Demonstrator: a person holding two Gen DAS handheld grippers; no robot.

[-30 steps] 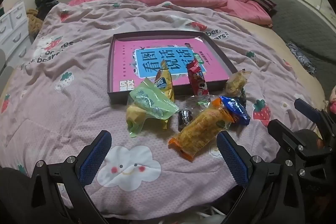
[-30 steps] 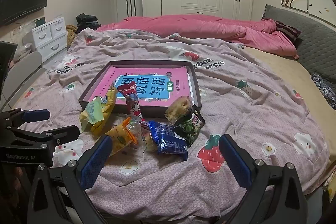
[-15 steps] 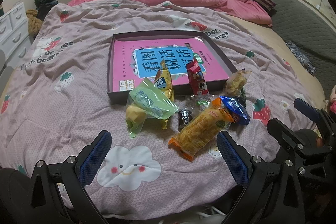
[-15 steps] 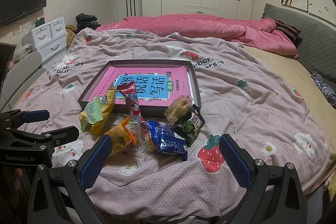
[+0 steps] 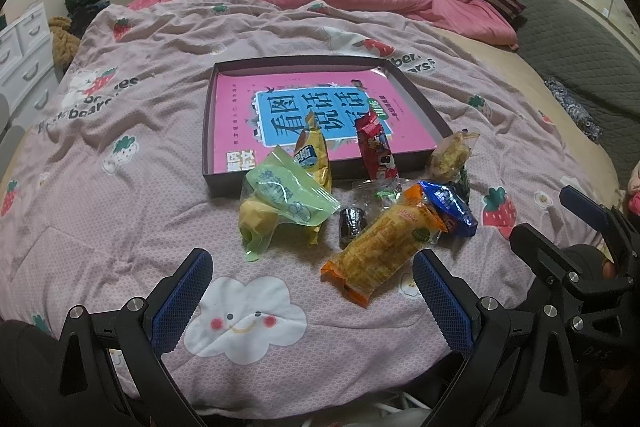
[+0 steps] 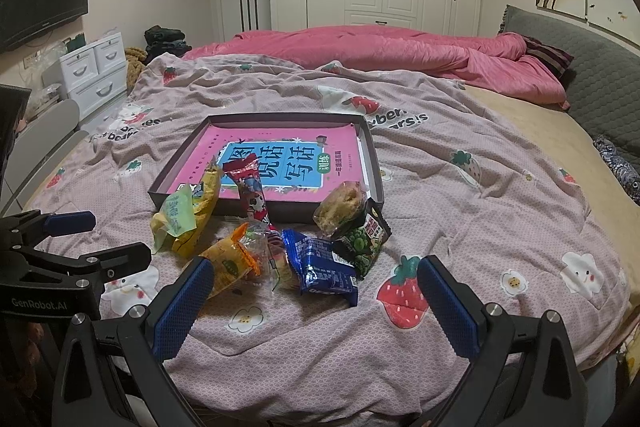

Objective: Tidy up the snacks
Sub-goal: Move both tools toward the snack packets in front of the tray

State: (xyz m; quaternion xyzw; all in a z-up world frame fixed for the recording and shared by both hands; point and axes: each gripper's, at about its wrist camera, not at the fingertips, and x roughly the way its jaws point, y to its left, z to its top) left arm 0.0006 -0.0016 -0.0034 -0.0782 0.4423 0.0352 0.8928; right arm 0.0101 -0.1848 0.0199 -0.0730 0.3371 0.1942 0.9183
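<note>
Several snack packs lie in a pile on the bedspread in front of a shallow dark box (image 5: pixel 418 95) (image 6: pixel 372 151) that holds a pink book. An orange pack (image 5: pixel 384 241) (image 6: pixel 230 263), a blue pack (image 5: pixel 450 205) (image 6: pixel 320 263), a pale green bag (image 5: pixel 286 193) (image 6: pixel 176 213), a yellow pack (image 5: pixel 314 155), a red pack (image 5: pixel 376 149) (image 6: pixel 252 193) leaning on the box rim and a green-black pack (image 6: pixel 362 237) show. My left gripper (image 5: pixel 312 291) is open and empty, just short of the pile. My right gripper (image 6: pixel 312 293) is open and empty, also short of it.
A pink quilt (image 6: pixel 380 45) lies across the far side of the bed. A grey headboard (image 6: pixel 600 67) is at the right. White drawers (image 6: pixel 96 71) stand to the left of the bed. The other gripper shows at the edge of each view.
</note>
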